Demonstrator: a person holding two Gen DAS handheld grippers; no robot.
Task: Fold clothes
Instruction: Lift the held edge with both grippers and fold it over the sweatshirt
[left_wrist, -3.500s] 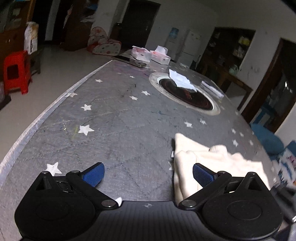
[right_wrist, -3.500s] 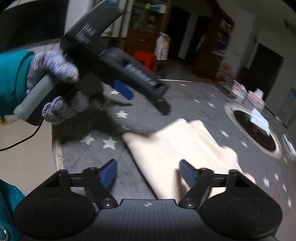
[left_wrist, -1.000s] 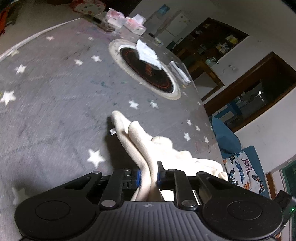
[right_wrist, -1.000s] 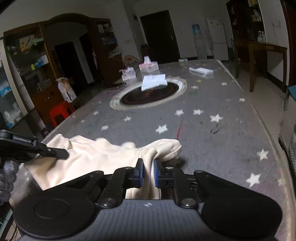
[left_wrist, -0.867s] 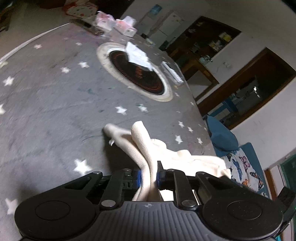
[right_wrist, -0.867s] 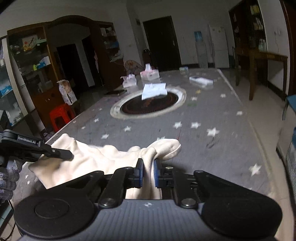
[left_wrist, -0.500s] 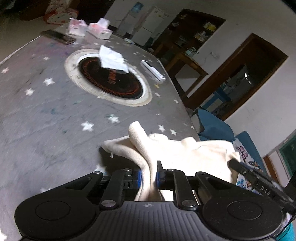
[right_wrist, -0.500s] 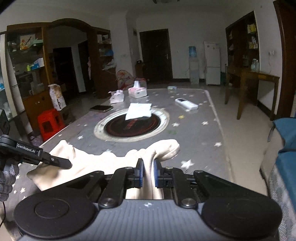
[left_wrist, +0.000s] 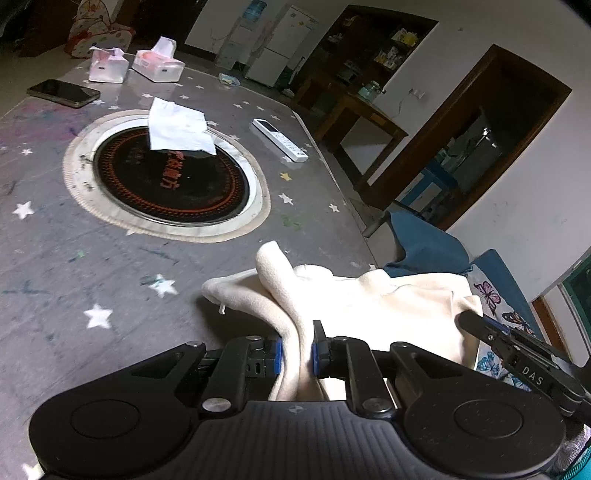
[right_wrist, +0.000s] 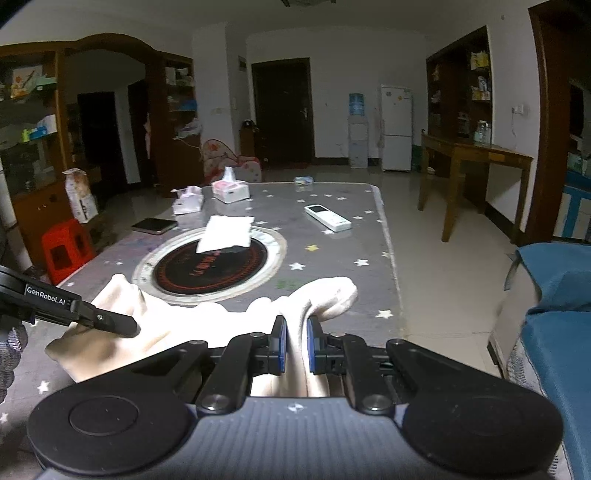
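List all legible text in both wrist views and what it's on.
"GenRobot.AI": side of the left gripper, seen in the right wrist view.
"DAS": side of the right gripper, seen in the left wrist view.
Red characters on the round black cooktop: too blurred to read.
Remote control buttons and tissue packs: too small to read.

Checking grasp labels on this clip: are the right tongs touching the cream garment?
Touching. The right wrist view shows the right tongs closed with both blue pads pressed on a pinched fold of the cream garment.
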